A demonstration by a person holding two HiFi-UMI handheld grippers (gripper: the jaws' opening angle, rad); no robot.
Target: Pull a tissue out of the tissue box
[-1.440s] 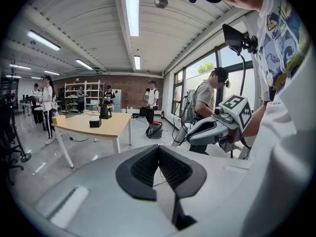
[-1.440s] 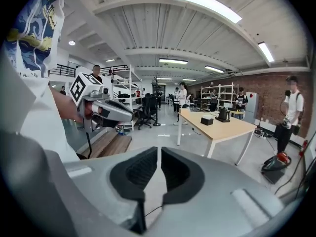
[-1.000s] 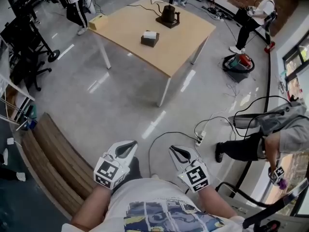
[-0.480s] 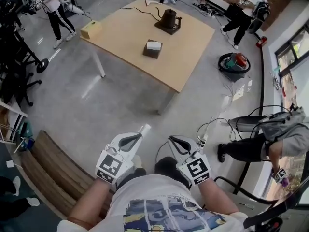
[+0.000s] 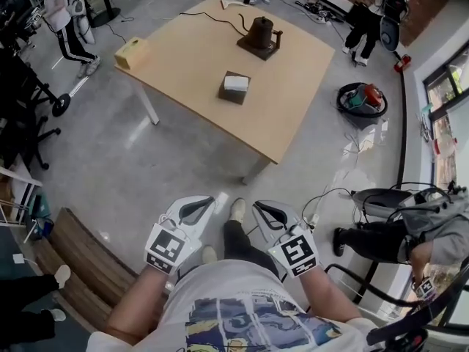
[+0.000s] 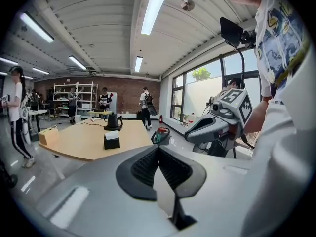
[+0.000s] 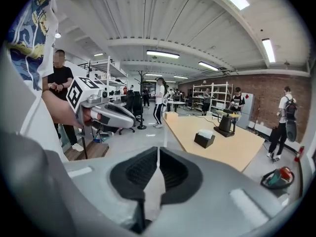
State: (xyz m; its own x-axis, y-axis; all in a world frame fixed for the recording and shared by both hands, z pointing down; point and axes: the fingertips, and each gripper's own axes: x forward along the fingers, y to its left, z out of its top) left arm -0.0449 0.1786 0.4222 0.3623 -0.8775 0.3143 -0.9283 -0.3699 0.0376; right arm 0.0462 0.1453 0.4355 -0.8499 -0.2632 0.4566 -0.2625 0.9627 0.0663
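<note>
A dark tissue box (image 5: 234, 88) with a white tissue poking from its top stands near the middle of a light wooden table (image 5: 293, 72), well ahead of me across the floor. It also shows small in the left gripper view as the tissue box (image 6: 112, 140) and in the right gripper view as the tissue box (image 7: 204, 138). My left gripper (image 5: 209, 203) and right gripper (image 5: 259, 208) are held side by side close to my body, both pointing toward the table. Each is shut with nothing between its jaws.
A black kettle (image 5: 261, 34) on a base and a cardboard box (image 5: 132, 52) also sit on the table. A red and black vacuum cleaner (image 5: 363, 97) and cables (image 5: 322, 196) lie on the floor to the right, near a seated person (image 5: 396, 229). A wooden bench (image 5: 80, 248) is at left.
The table and tissue box have come closer and lower in the head view as I walk toward them. Both grippers stay shut in front of my body.
</note>
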